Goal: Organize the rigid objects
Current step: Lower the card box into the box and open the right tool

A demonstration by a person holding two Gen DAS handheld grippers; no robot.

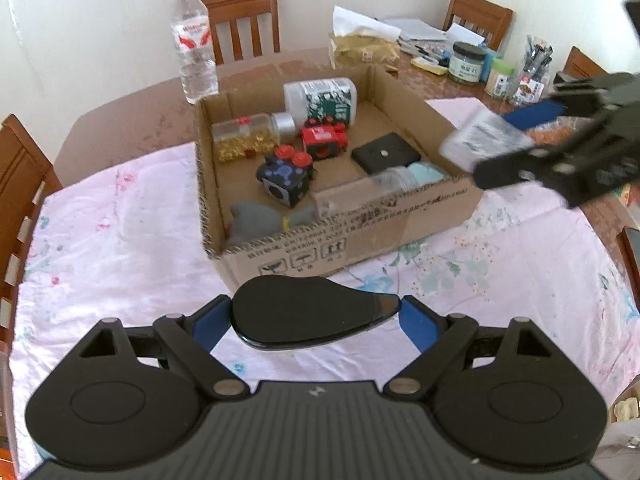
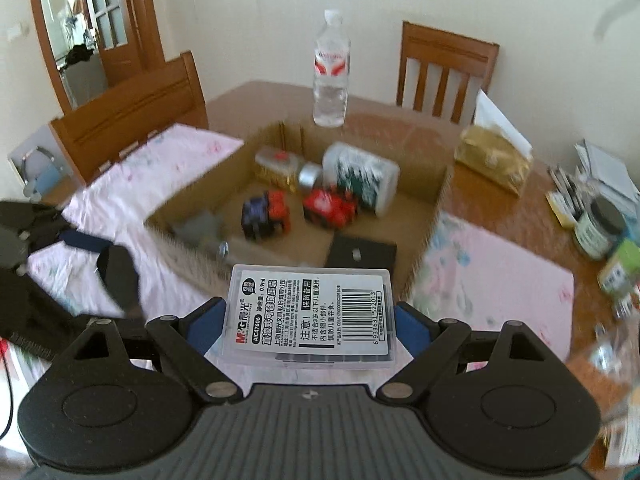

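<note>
My left gripper is shut on a black teardrop-shaped object, held just in front of the cardboard box. My right gripper is shut on a clear plastic case with a barcode label, held above the box's near right edge; it also shows blurred in the left wrist view. In the box lie a white jar, a jar of gold bits, a red toy, a dark cube toy, a black square pad and a grey soft shape.
A water bottle stands behind the box on the wooden table. A pink cloth covers the near table. A tissue box, jars and pens clutter the far right. Chairs ring the table.
</note>
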